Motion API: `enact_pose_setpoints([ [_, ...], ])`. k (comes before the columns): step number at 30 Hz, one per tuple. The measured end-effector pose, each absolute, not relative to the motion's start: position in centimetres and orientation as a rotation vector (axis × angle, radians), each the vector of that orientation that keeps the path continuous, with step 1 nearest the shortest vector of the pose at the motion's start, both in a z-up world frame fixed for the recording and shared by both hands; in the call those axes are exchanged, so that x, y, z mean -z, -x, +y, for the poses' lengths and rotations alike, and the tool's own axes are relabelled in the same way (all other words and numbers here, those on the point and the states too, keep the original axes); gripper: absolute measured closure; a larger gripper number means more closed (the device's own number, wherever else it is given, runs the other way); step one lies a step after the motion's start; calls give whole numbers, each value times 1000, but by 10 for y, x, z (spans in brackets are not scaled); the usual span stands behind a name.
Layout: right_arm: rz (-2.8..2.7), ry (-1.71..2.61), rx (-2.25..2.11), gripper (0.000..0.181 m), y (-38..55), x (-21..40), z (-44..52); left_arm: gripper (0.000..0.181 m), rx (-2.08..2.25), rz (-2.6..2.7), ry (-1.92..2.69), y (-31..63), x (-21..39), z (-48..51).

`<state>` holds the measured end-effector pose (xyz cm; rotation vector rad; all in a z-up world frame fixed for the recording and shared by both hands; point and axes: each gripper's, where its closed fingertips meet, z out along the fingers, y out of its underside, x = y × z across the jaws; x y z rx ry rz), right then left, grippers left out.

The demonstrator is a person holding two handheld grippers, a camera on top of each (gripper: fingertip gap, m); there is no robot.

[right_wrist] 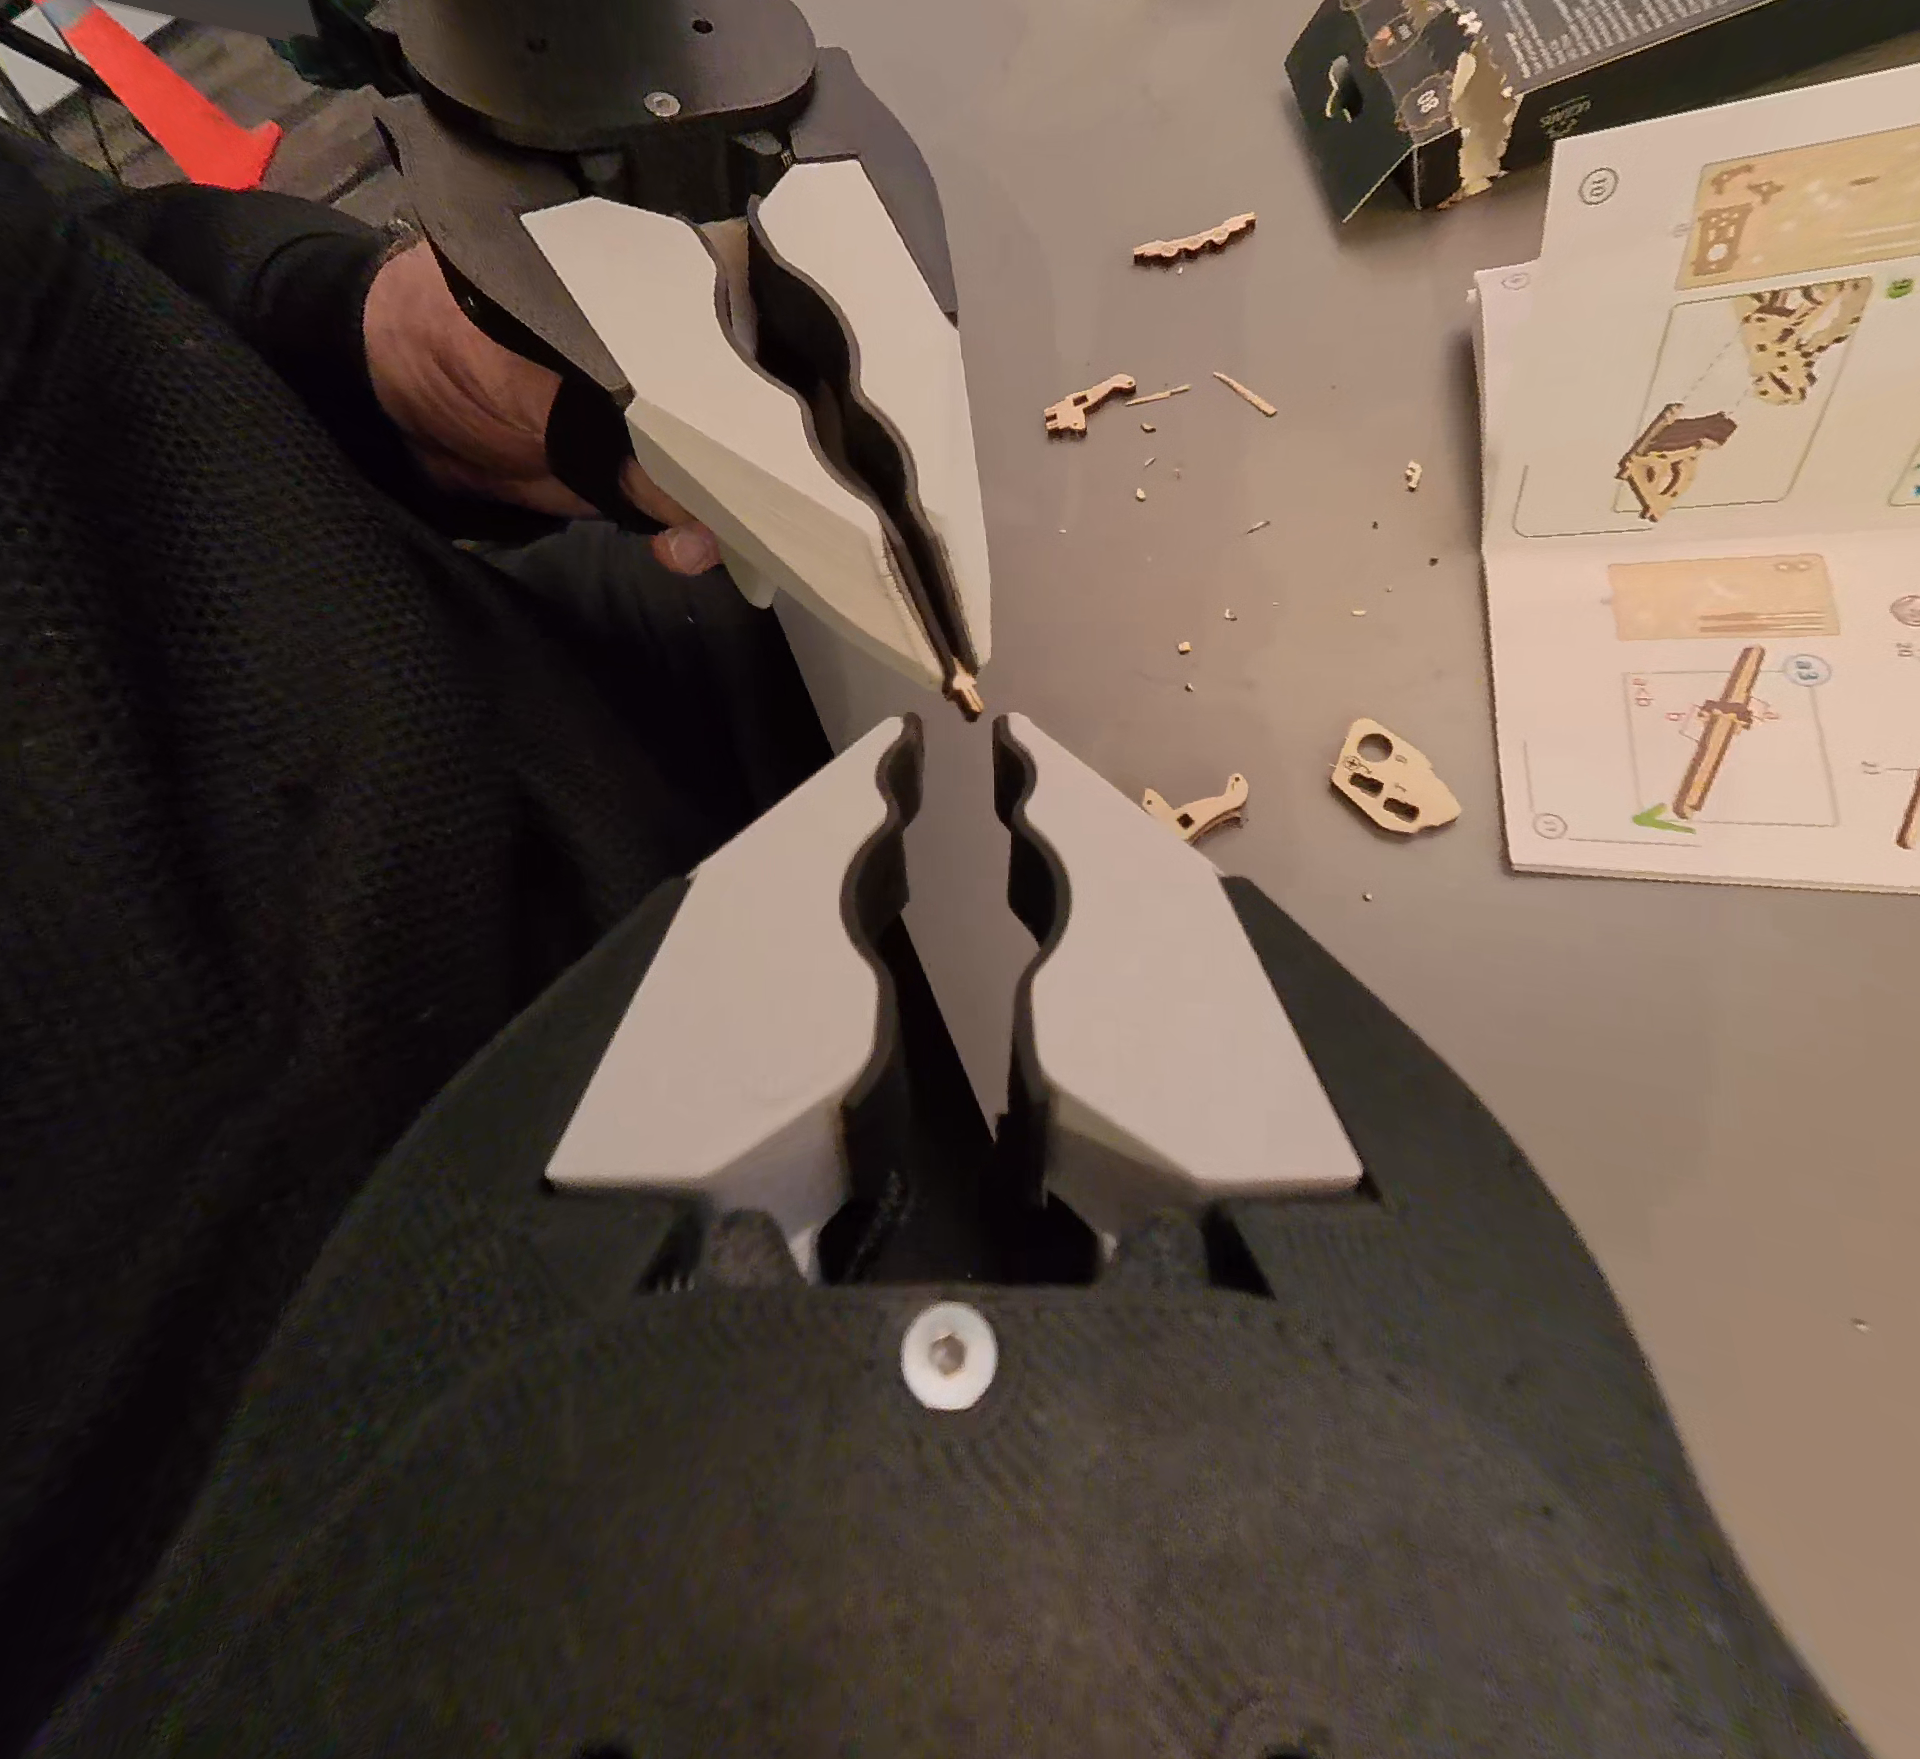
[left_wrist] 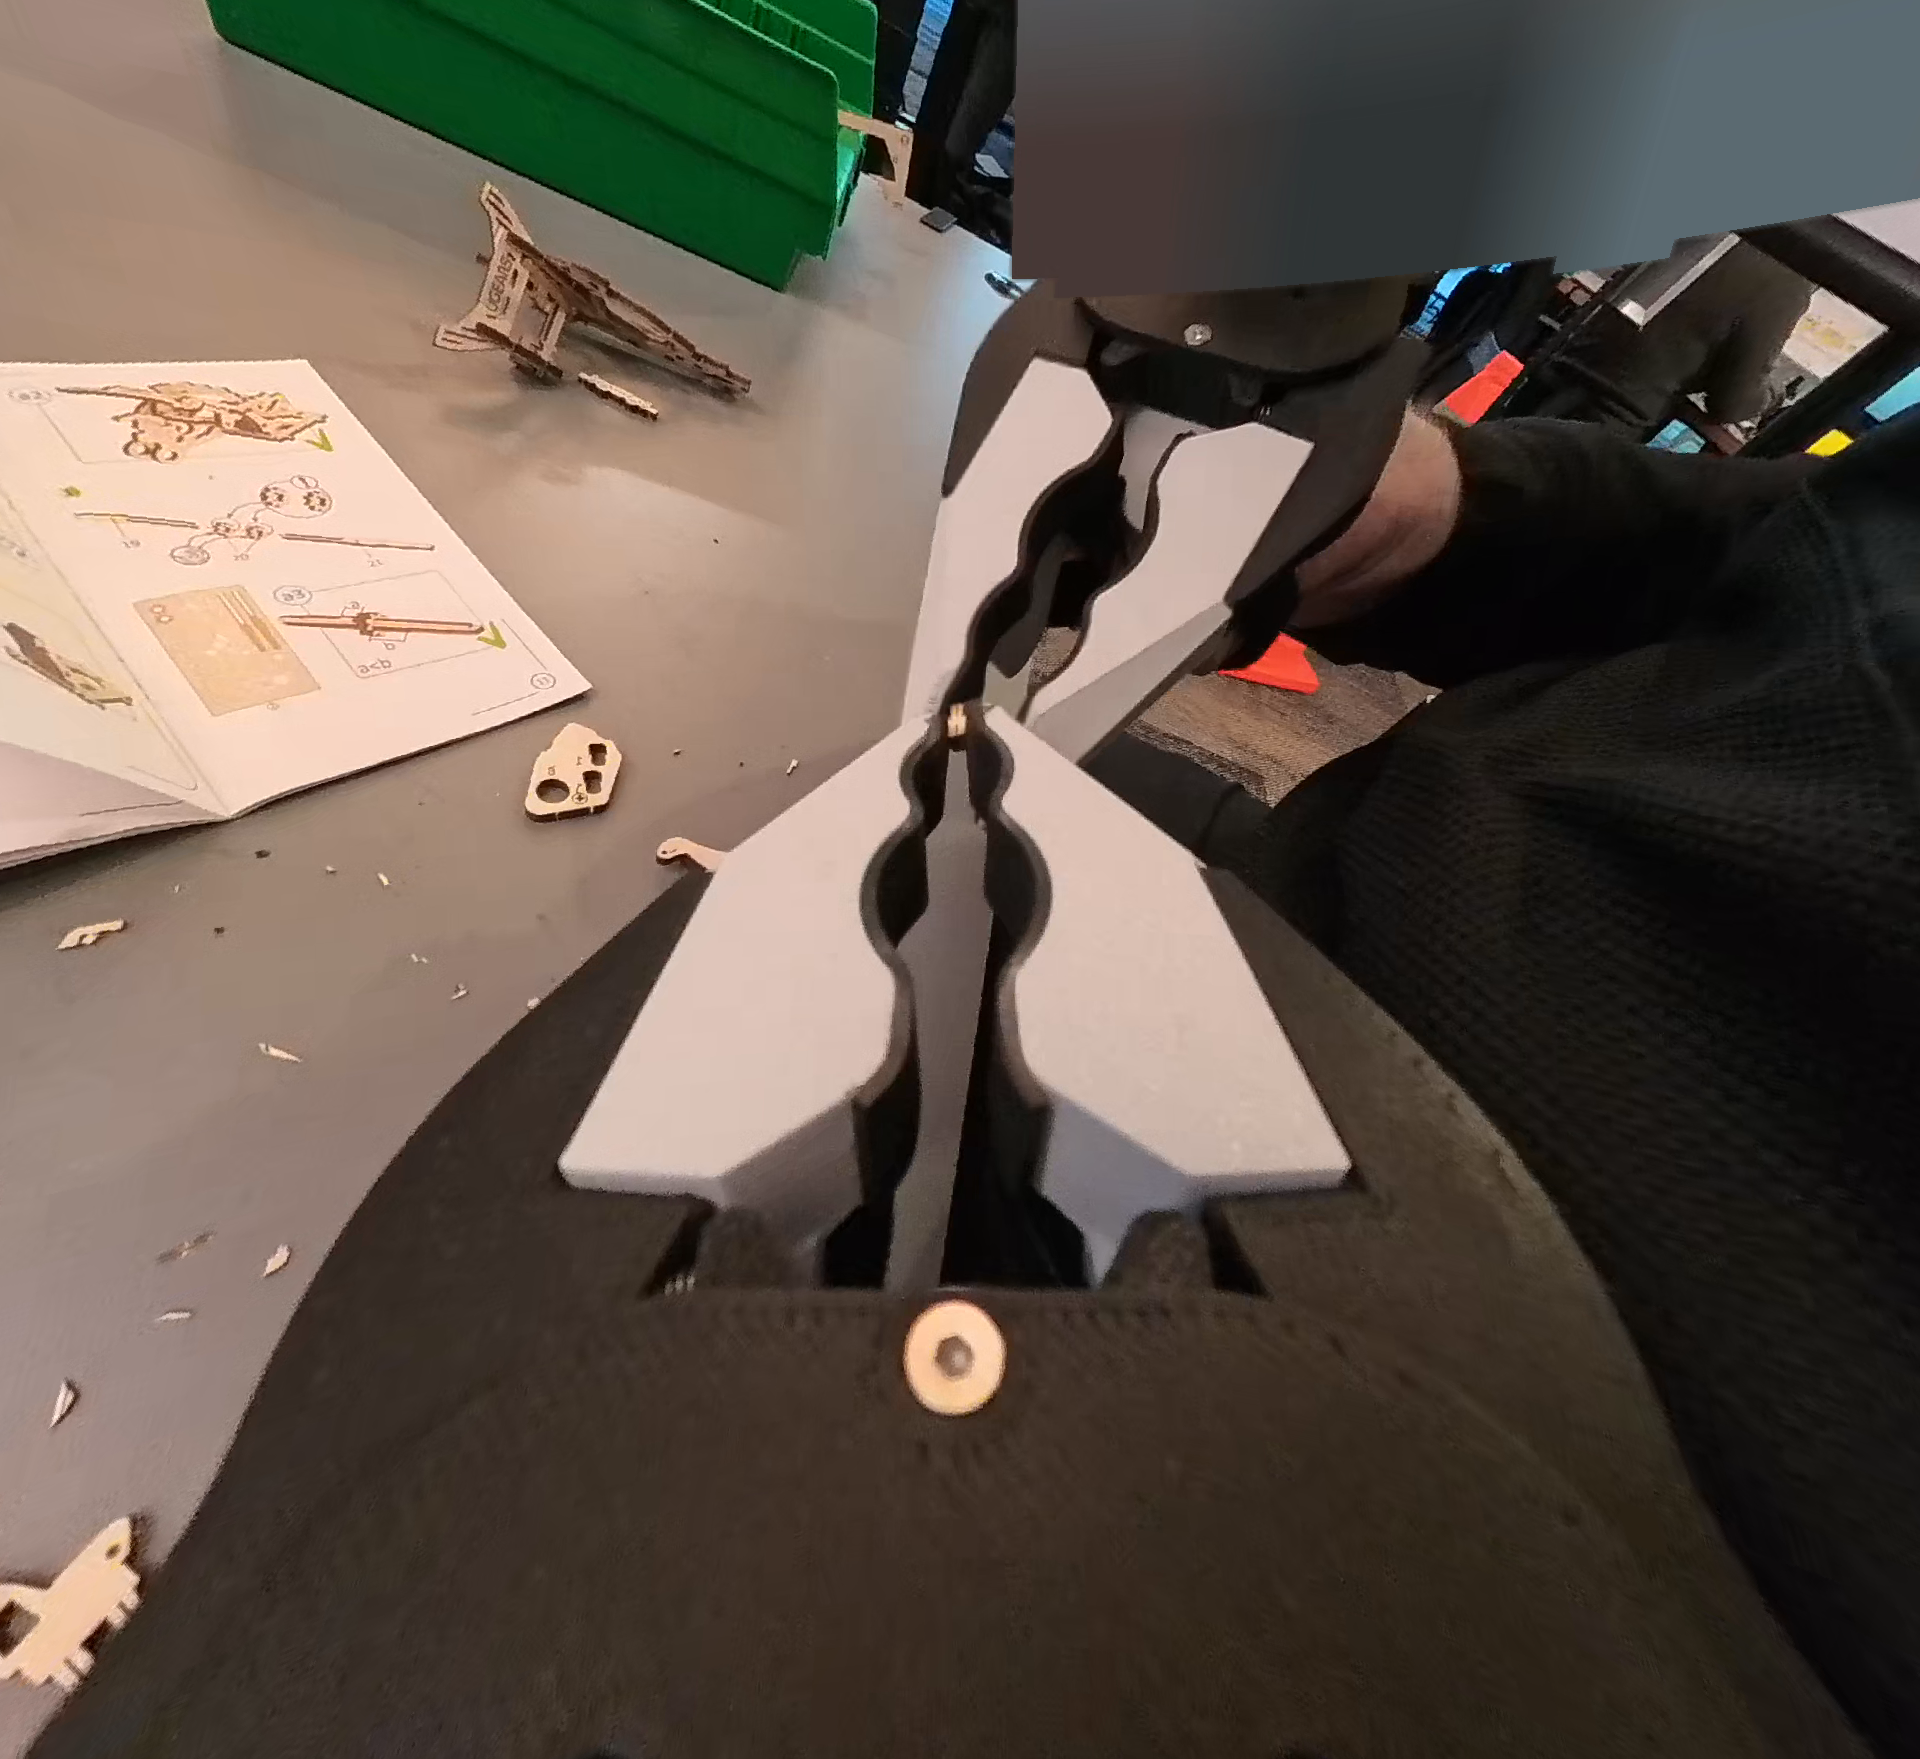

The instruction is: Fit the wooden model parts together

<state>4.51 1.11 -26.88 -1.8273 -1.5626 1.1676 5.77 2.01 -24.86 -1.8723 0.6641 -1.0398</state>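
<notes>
My left gripper [left_wrist: 956,735] is shut on a small wooden peg [left_wrist: 958,722], whose end sticks out of the fingertips. In the right wrist view the left gripper [right_wrist: 958,660] comes in from the upper left, holding the peg [right_wrist: 966,691] above the grey table. My right gripper [right_wrist: 956,727] is open by a narrow gap and empty. Its tips sit just below the peg's end, apart from it. A partly built wooden model [left_wrist: 582,327] stands on the table at the far left.
Loose wooden parts lie on the table: a flat holed plate [right_wrist: 1392,779], a hook piece [right_wrist: 1195,805], a toothed strip [right_wrist: 1195,239], plus chips. An open instruction booklet [right_wrist: 1714,514], a torn black box [right_wrist: 1558,16] and green bins [left_wrist: 520,47] lie around. The partly built wooden model [left_wrist: 582,327] lies around 25 cm away from my right fingertips.
</notes>
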Motion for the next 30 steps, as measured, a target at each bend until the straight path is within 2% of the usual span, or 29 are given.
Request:
enact_pose_setpoints([
  [21,-1501,1712,-1471,180,-49,244,-3,181,1308,648,1758,-66,229,8],
  [30,-1511,1708,-1451,181,-50,243,-2,181,1345,638,1745,-68,229,8],
])
